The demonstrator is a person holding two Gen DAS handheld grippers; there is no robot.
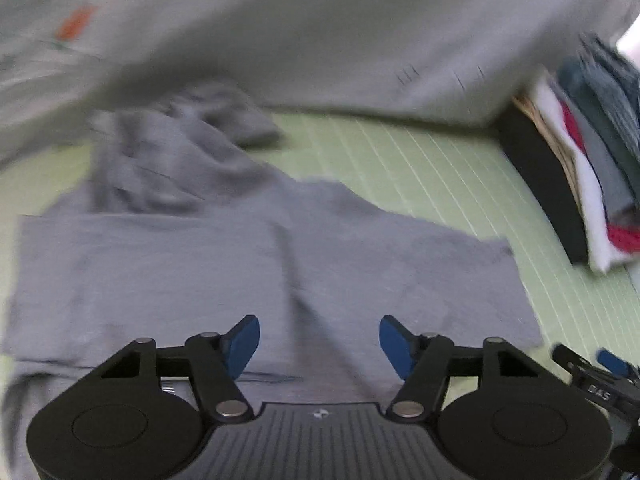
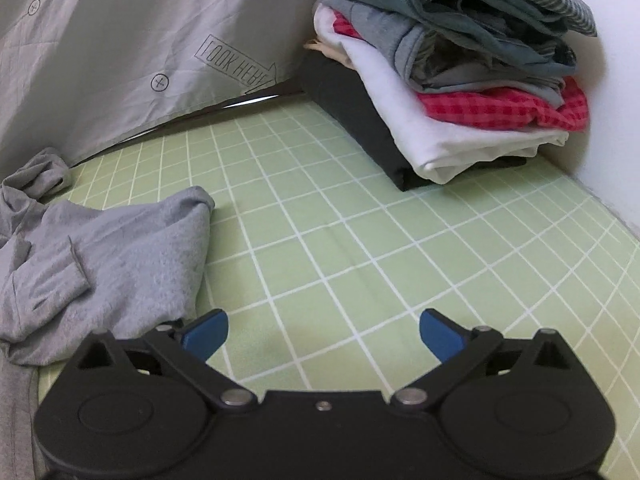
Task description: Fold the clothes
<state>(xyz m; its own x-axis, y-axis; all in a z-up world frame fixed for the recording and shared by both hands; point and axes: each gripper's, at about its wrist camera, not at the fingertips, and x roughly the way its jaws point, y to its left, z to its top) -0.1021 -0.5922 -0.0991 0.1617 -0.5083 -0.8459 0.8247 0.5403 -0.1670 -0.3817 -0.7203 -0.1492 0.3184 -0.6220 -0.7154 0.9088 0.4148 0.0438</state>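
While the grey garment (image 1: 192, 264) lies spread and partly folded on the green checked sheet (image 2: 360, 208), both pairs of tongs hang over it with nothing between their blue pads. Left tongs (image 1: 319, 342) stand apart, directly above the garment's near panel, a rumpled sleeve or hood bunched beyond them. Right tongs (image 2: 323, 334) gape wide over bare sheet, the garment's edge just beside their left pad. Ahead and to the right of those tongs a stack of folded clothes (image 2: 460, 92) sits against the wall, probably where this piece ends up. A pale printed cover (image 2: 140, 40) rises behind
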